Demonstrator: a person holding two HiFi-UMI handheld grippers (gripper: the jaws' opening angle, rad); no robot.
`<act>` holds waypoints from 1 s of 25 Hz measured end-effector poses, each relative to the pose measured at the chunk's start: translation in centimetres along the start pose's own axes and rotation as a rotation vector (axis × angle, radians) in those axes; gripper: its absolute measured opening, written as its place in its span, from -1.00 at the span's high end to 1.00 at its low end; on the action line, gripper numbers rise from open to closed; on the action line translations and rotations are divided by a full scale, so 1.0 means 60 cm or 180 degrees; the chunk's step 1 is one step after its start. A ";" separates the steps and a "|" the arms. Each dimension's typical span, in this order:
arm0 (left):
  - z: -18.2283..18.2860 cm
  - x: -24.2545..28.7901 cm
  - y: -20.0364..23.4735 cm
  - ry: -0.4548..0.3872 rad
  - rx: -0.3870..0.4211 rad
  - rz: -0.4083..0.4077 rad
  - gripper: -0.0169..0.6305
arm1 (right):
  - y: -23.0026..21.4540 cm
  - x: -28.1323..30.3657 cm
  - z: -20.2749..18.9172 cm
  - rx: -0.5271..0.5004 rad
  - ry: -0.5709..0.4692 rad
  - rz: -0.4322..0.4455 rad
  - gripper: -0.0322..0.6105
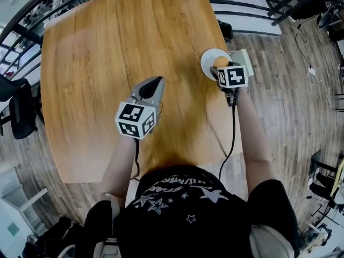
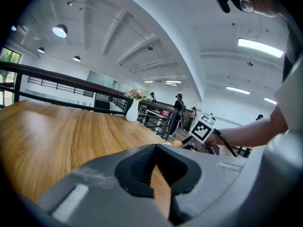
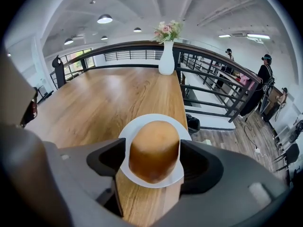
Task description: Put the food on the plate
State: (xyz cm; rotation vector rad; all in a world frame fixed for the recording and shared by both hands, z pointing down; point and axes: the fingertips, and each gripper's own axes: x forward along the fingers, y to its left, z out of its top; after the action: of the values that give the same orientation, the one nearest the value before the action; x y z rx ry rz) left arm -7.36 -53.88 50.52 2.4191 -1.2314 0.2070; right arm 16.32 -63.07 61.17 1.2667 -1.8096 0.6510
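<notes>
1. Two grippers over the wooden table [image 1: 97,63] – one person holds both.
2. Right gripper [image 1: 222,70]: jaws spread wide, one on each side of the bun [image 3: 154,148]. Pads sit right at its sides, and no squeeze shows.
3. Bun rests upright on the white plate [image 3: 156,117], about centred.
4. Plate sits near the table's right edge, by the person's right hand.
5. Left gripper [image 1: 157,81]: jaws closed tip to tip, nothing between them – only table wood shows through the gap behind the tips.
6. Left gripper is over mid-table, well apart from the plate.
7. White vase [image 3: 166,58] with flowers stands at the far edge.
</notes>
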 end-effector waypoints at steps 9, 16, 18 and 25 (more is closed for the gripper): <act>0.001 -0.010 -0.001 -0.0010 -0.0013 0.0015 0.94 | -0.007 -0.017 0.008 0.0102 -0.0131 -0.0076 -0.35; -0.001 -0.021 -0.010 -0.0009 -0.0017 0.0038 0.94 | -0.008 -0.031 -0.009 0.0184 -0.0210 -0.0044 -0.38; 0.000 -0.027 -0.015 -0.0008 -0.0018 0.0042 0.94 | -0.007 -0.036 -0.012 0.0203 -0.0238 -0.0038 -0.38; 0.004 -0.047 -0.029 -0.0038 -0.0012 0.0079 0.94 | -0.004 -0.066 -0.028 0.0312 -0.0329 -0.0002 -0.38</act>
State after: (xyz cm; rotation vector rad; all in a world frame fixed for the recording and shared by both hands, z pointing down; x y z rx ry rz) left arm -7.64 -51.00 48.88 2.4062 -1.2664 0.1977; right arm 17.72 -59.83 58.69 1.3883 -1.8806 0.6925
